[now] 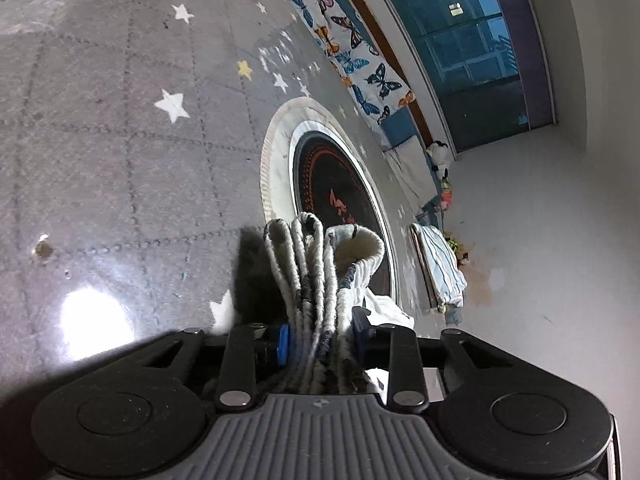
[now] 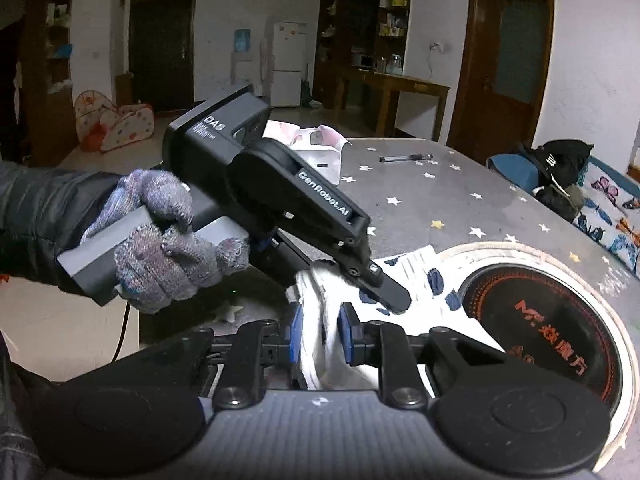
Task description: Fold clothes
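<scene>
My left gripper [image 1: 320, 338] clamps a bunched stack of folds of the white garment [image 1: 320, 276]; the blue pads [image 1: 283, 340] press the fabric from both sides. The folded edges stand up just ahead of the fingertips, over the near rim of the round cooktop [image 1: 340, 196] set into the grey star-patterned table [image 1: 120, 120]. To the right of this gripper, beyond the cooktop, a striped folded cloth [image 1: 440, 268] lies at the table edge.

My right gripper [image 2: 319, 338] is closed on a second bunch of the same white garment [image 2: 320, 320], with the cloth pinched between its blue pads [image 2: 346, 336]. Directly ahead of it, my left gripper [image 2: 394, 300] points down into the fabric, held by my gloved left hand [image 2: 168, 236]. The garment spreads ahead and to the right, onto the cooktop [image 2: 552, 320]. Farther ahead on the table [image 2: 440, 188] lie a pen [image 2: 406, 157] and a pink-and-white cloth [image 2: 316, 148].
</scene>
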A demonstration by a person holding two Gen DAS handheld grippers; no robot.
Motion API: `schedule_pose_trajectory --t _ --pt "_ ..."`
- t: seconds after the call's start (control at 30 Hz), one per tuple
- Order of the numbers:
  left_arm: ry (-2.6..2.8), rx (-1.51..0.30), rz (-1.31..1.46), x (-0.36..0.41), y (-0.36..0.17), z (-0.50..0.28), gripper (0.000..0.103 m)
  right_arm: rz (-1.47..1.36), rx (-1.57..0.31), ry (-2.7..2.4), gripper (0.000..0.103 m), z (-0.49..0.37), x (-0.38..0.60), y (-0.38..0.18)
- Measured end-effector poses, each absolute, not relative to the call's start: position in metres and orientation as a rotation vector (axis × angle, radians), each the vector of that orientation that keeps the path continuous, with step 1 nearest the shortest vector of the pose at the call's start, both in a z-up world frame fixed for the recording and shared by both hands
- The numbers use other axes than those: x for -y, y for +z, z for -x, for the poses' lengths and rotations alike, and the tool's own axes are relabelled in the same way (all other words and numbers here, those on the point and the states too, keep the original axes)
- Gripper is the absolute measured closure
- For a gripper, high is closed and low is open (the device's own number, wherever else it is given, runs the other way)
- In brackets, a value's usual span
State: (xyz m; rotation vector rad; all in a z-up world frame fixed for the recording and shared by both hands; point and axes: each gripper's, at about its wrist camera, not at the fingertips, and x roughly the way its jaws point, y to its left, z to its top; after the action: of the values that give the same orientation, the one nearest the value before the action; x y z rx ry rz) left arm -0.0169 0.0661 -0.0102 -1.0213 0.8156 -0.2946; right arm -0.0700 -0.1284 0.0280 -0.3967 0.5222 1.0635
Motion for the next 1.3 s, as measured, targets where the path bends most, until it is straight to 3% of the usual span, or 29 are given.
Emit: schedule_pose_trajectory --t 0.13,0.23,0.67,1.3 --pt "-0.282 -0.800 1.047 -0.068 -0.013 0.020 0.072 0.349 -0.539 1.056 0.080 0.069 0.140 0.034" --pt "-0.277 -0.786 1.055 -0.069 -0.013 0.021 0.072 0.269 -0.562 1.001 0.069 0.066 0.161 0.039" --pt "-0.263 -0.772 1.055 -0.073 -0.011 0.028 0.071 0.106 -0.781 0.639 0.069 0.011 0.237 0.000" --pt "-0.248 -0.772 0.971 -0.070 -0.005 0.032 0.070 -0.132 -0.792 0.451 0.068 0.004 0.281 -0.011"
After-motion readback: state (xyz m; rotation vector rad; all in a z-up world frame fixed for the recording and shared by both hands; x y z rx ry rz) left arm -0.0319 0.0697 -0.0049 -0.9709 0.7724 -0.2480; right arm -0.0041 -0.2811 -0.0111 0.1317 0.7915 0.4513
